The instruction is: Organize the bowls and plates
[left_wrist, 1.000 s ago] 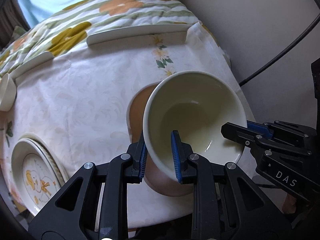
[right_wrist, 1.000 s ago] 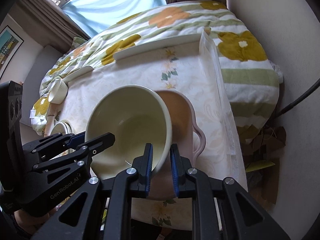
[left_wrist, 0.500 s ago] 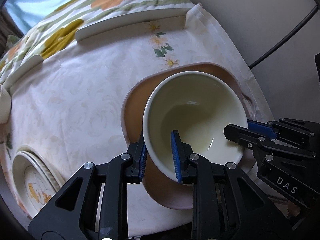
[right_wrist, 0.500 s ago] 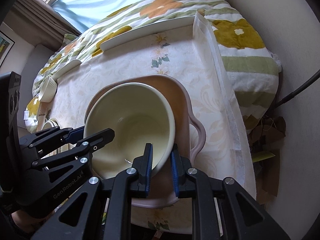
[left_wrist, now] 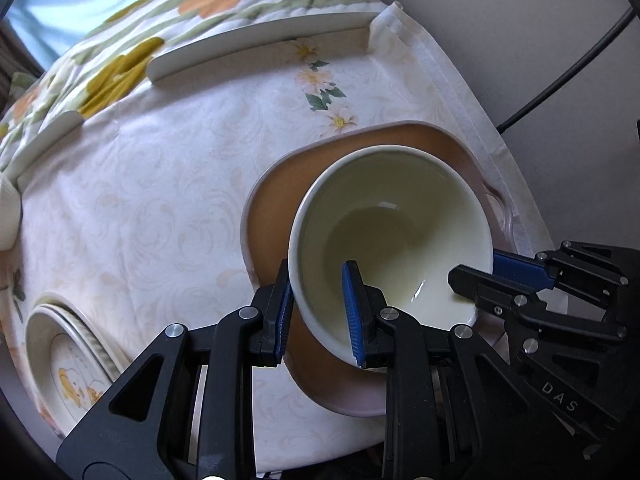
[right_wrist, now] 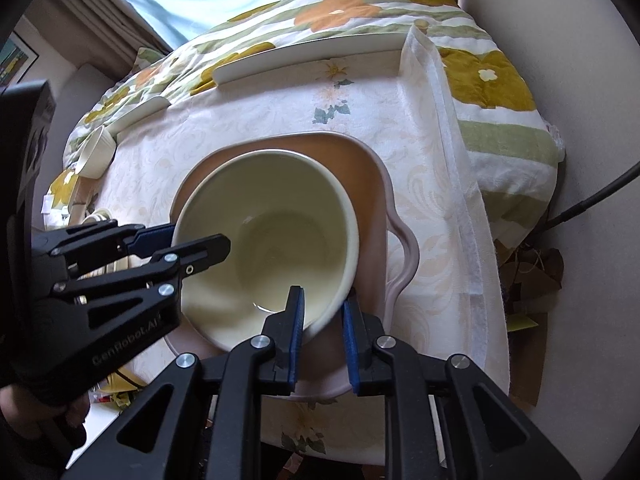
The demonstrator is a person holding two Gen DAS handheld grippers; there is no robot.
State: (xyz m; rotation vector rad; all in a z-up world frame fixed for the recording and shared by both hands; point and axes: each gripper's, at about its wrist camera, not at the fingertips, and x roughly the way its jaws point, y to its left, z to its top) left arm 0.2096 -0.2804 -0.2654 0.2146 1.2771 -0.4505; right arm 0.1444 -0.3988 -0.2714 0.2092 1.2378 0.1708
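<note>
A cream-coloured, deep ceramic bowl (left_wrist: 394,232) sits over a pinkish-brown plastic tray with looped handles (left_wrist: 272,184), which lies on a table covered by a pale floral-patterned cloth (left_wrist: 152,184). The left gripper (left_wrist: 318,312) pinches the bowl's near rim, one blue-padded finger outside the wall and one inside. The right gripper (right_wrist: 320,330) grips the opposite rim in the same manner, one pad inside the bowl and one outside; both have narrow jaws clamped on the rim. Whether the bowl's base touches the tray cannot be told. At the table's left edge lies a stack of round white plates with a yellow cartoon print (left_wrist: 68,364), well apart from the tray. A small white cup (right_wrist: 96,156) lies tipped near the far left edge.
</note>
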